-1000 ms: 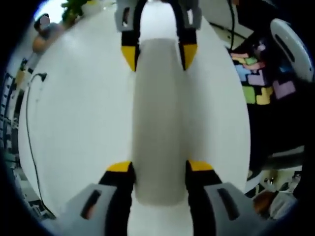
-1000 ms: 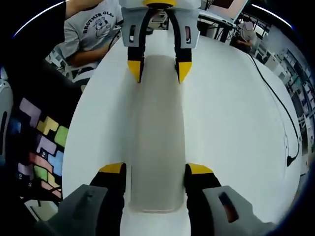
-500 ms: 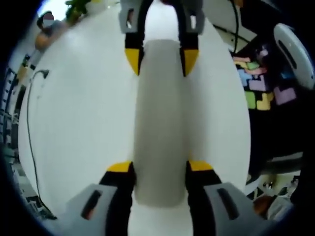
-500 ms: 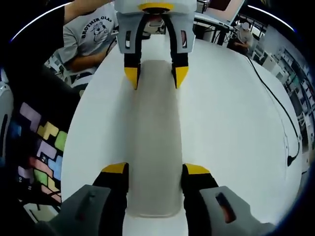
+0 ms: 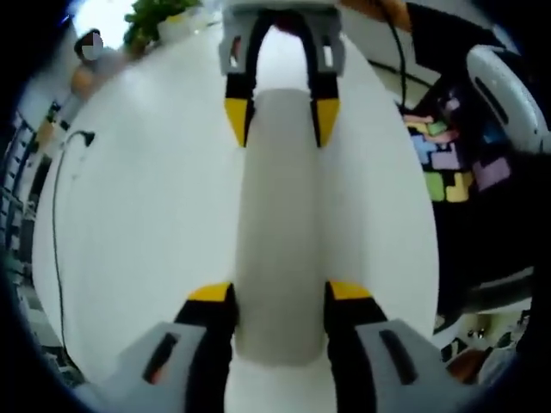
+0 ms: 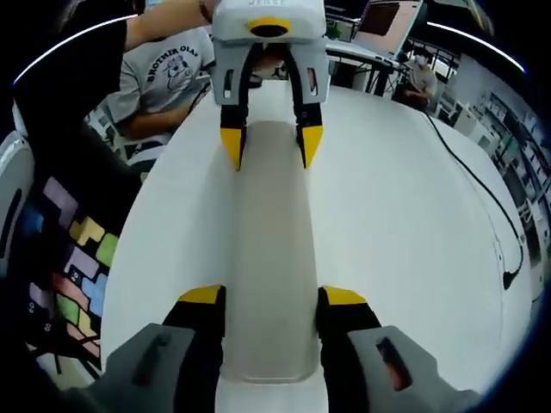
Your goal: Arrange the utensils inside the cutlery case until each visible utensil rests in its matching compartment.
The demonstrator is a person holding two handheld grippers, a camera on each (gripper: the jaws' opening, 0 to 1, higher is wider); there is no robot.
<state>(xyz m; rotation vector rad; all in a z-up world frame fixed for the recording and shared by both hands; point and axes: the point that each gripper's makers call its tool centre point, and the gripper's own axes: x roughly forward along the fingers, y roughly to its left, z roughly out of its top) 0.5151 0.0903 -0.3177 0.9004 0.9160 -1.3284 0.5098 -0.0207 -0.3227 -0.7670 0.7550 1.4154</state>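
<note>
A smooth, matt pale-grey plastic cutlery case [image 5: 280, 249] is lying on a smooth white table [image 5: 138, 224] that is showing a faint sheen, while a thin black cable [image 6: 482, 194] is looking rubbery.

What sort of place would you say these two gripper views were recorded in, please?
Probably a shared lab or workshop: a long white table with a black cable trailing over it, people seated at its far side, shelving along the wall, and coloured foam floor tiles.

The case [image 5: 280, 241] is blurred, its inside unreadable; the jaws cover its long sides. The cable [image 6: 482, 194] runs off-frame.
</note>
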